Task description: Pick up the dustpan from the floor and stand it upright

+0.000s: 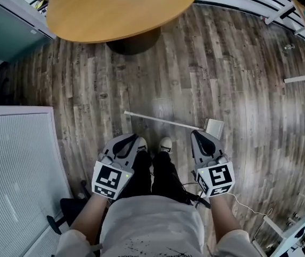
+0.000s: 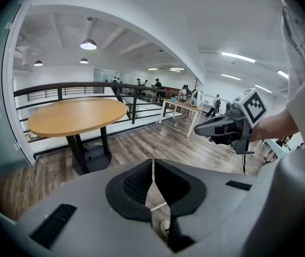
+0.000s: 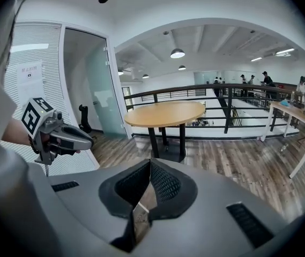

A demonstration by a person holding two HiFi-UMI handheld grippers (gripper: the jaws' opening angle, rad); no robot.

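The dustpan lies flat on the wooden floor, just in front of the person's white shoes. Its long white handle runs across the boards from the left toward the right, and the pale pan is at the right end.

The person holds both grippers low, close to the body, pointing forward and down. The left gripper is over the left shoe, and the handle lies a little beyond its tip. In the left gripper view its jaws are together at the tips and nothing is between them. Through the narrow slit lower down one sees a thin white line, which is possibly the handle, but the view there is too small to be sure.

The right gripper has its tip just beside the place where the handle meets the pan. From above I cannot tell if it touches it. In the right gripper view its jaws are also closed on nothing.

A round wooden table stands further away on a dark foot, well apart from the dustpan. A white slatted panel is on the person's left.
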